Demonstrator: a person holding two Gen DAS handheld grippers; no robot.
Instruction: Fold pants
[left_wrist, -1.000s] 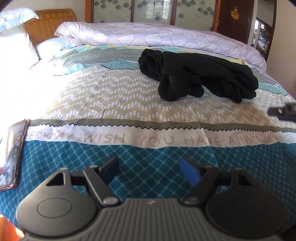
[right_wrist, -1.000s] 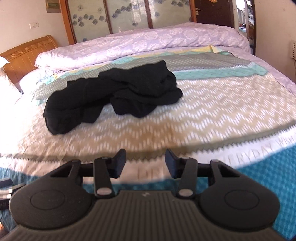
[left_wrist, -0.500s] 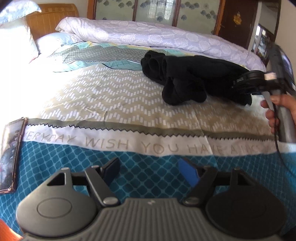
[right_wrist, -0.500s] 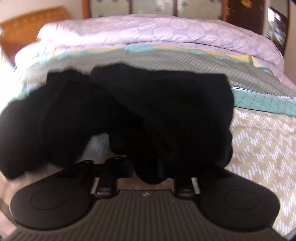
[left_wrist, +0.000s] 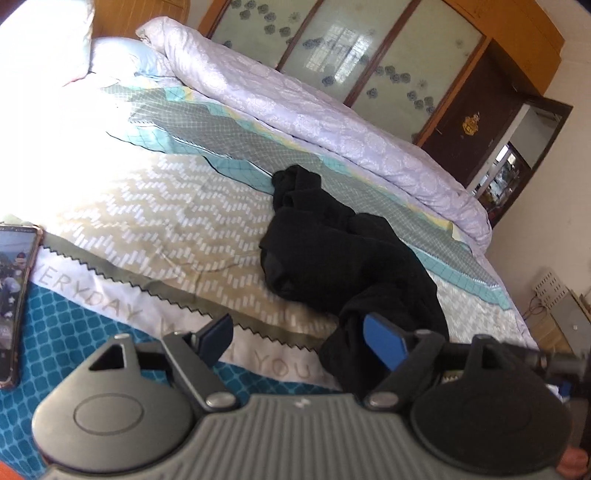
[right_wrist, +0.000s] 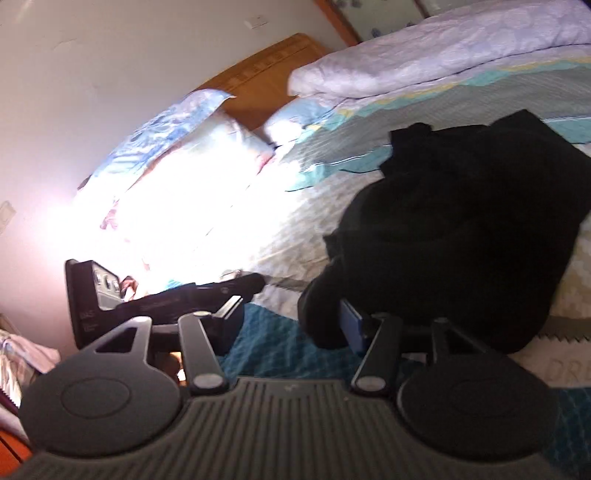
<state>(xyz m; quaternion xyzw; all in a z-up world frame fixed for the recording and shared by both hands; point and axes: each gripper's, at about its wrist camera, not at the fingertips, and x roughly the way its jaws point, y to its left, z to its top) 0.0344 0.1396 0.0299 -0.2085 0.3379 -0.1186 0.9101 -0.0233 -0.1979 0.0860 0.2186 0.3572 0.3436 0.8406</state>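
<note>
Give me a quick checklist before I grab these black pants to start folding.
1. Left gripper open: ok, jaws spread.
2. Right gripper open: ok.
3. Pants within reach: ok, the near edge of the cloth lies by both grippers' right fingers.
4. Pants laid flat: not ok, bunched in a heap.
5. Waistband or hem located: cannot tell.
6. Phone away from the pants: ok, at the bedspread's left edge.
</note>
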